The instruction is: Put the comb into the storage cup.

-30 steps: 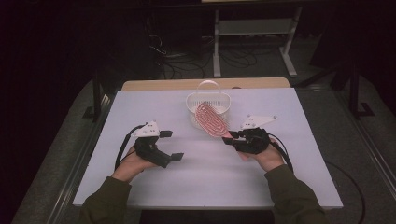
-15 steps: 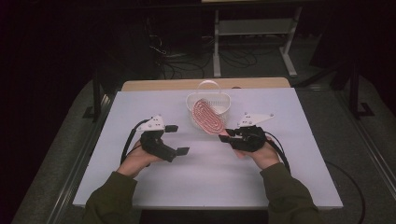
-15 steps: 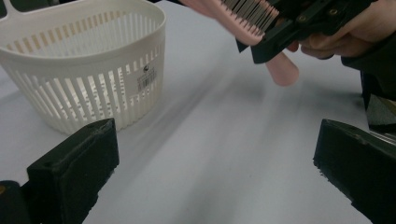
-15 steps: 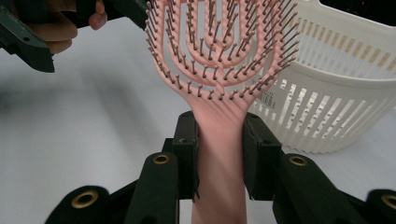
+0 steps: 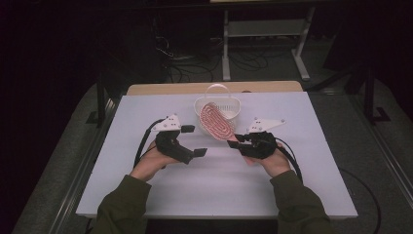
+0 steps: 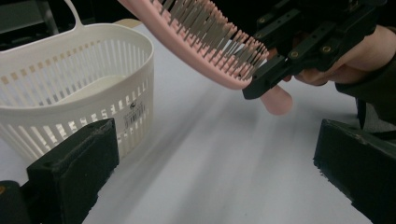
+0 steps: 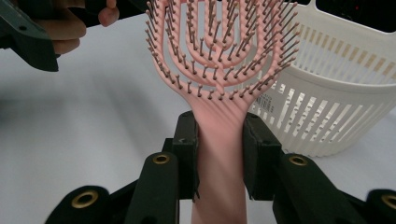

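The left gripper sits on the left side of the white table. A hand holds it from behind, and the arm in a green sleeve comes up from the bottom edge. The gripper is black, with a grey plate on top and a black cable looping off to its left. It points to the right, toward the brush. Its jaws stand wide apart with nothing between them; in the left gripper view they are two blocky black pads with bare table in the gap.

In the middle is the pink hairbrush. It is long and oval, made of smooth plastic with curved slots cut through its head and rows of thin bristles with tiny round tips. Its long line slants: the handle is low at the right gripper, and the head points up and away to the left, leaning over the front of the basket. The bristles face the right gripper's camera.

The basket is white plastic, round, with slotted walls and a thin loop handle. It stands on the table just behind the brush.

The right gripper points left. Its jaws squeeze the brush handle from both sides. The right hand is curled under it, palm turned up.
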Tool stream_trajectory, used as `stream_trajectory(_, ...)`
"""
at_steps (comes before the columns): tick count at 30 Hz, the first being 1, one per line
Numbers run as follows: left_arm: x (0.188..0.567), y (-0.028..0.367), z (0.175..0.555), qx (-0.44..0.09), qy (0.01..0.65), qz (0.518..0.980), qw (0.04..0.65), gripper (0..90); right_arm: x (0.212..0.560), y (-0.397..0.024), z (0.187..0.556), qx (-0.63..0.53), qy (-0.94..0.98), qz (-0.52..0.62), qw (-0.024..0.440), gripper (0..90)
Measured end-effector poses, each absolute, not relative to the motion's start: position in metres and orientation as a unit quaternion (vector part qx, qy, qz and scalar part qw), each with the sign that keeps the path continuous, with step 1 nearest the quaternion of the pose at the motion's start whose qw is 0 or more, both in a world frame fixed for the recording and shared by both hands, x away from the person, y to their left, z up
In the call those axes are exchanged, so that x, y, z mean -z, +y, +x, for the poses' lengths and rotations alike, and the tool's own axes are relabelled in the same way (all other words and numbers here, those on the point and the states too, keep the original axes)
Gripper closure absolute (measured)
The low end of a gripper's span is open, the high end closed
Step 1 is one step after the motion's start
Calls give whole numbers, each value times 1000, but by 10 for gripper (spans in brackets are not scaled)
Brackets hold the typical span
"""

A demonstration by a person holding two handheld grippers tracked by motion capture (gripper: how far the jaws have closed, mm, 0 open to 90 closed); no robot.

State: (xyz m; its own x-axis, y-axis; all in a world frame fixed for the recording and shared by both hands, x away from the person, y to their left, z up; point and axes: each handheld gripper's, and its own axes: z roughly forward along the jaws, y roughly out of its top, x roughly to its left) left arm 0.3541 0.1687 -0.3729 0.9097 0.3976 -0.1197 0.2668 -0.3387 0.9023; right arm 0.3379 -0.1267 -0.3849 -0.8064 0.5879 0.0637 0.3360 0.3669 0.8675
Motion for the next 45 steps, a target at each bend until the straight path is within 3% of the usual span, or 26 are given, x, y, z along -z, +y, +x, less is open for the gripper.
stream_trajectory(45, 375, 161, 355, -77, 257, 797, 541, 20, 400, -97, 328, -491, 825, 255, 119, 686)
